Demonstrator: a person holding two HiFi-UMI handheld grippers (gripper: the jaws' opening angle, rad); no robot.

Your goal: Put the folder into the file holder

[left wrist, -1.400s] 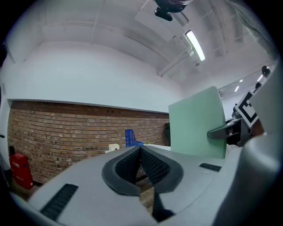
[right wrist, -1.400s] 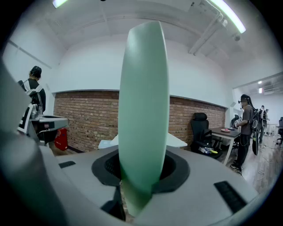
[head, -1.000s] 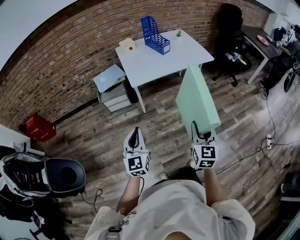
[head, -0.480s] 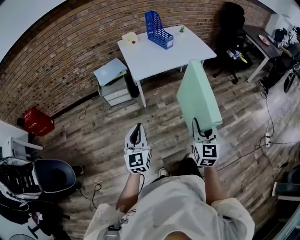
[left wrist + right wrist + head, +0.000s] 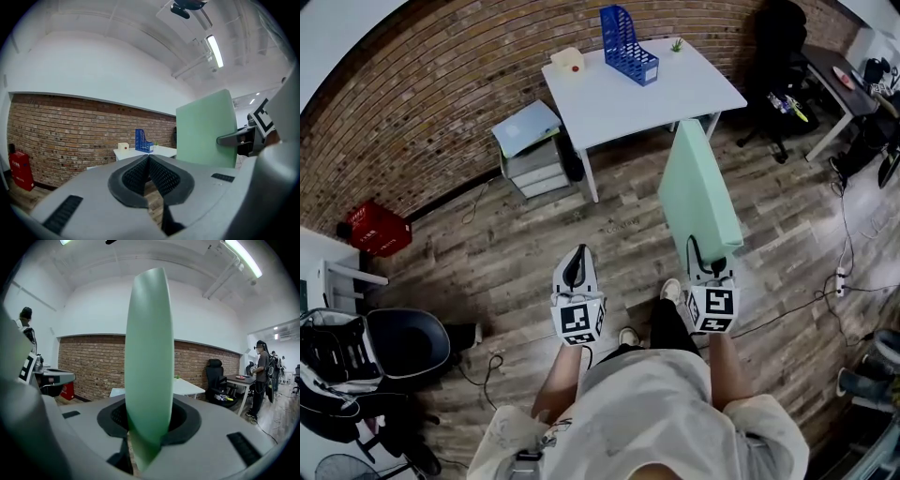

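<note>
Folder (image 5: 698, 192): pale mint green, plain, no print or label visible. Flat rectangular board shape with some thickness. In the right gripper view it shows edge-on, as a narrow green strip that bulges slightly at mid-height and tapers to a point at the bottom.

Position: the folder is in the air over the wooden floor (image 5: 487, 253), in front of the person and well apart from the white table (image 5: 675, 94). It rises from the right gripper (image 5: 711, 265) and leans away from the person, its upper edge toward the table.

Grip: the right gripper's jaws are clamped on the folder's lower edge, one dark pad pressed on each face. The lowest corner of the folder pokes down past the pads.

Left gripper (image 5: 575, 255): jaws closed together, pads meeting at the tip, nothing between them. It sits level with the right gripper, on its left, and is clear of the folder.

File holder (image 5: 628, 45): blue, lattice-sided, upright at the far side of the table. A small green plant (image 5: 676, 44) stands near it on one side and a cream box (image 5: 568, 62) on the other.
</note>
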